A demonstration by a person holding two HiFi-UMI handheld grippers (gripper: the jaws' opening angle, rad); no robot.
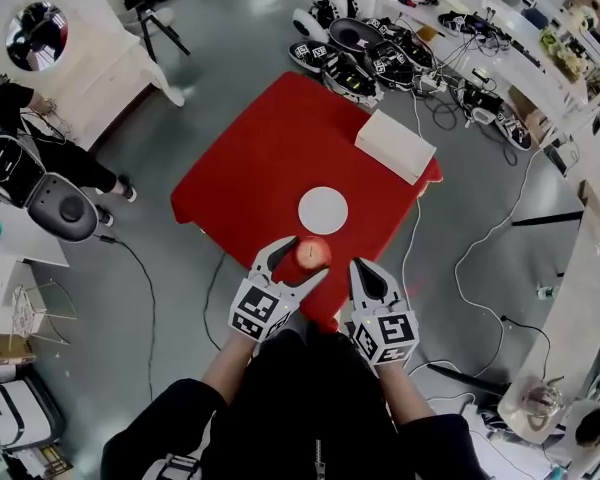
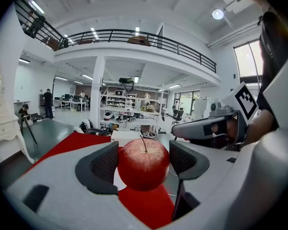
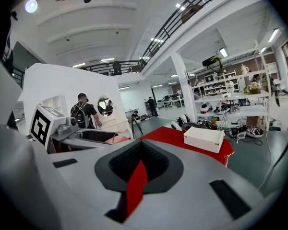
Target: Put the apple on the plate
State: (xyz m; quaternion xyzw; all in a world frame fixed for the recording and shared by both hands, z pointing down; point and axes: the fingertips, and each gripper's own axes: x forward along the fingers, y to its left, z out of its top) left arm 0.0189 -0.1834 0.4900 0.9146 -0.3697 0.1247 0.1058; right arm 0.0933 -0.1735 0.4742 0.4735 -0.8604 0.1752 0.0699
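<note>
Head view shows the apple [image 1: 314,253] caught between the jaws of the left gripper [image 1: 308,256], just short of the plate [image 1: 323,210] on the person's side. It sits over the near part of the red table [image 1: 250,168]. The plate is bare and white, with nothing on it yet. The left gripper view confirms the hold: both dark pads press the apple's flanks, its stem points up, and the fruit fills the gap between the jaws. It looks to be carried above the cloth rather than resting on it (though the pictures do not settle how high).

The right gripper [image 1: 368,268] hangs on the near side of the plate too, to the right of the apple and apart from it. In the right gripper view its jaws are drawn together, with only a thin slit of red table showing between them and nothing held. A white box [image 1: 395,145] lies beyond the plate toward the table's far right corner, well clear of the path.

So the pick-up appears done, and the carry and the set-down are left. By my reading the apple has only a short way to go forward to be over the plate, then down, then the jaws must part. A round apple may roll once let go, so a low release near the plate's middle seems wise.
</note>
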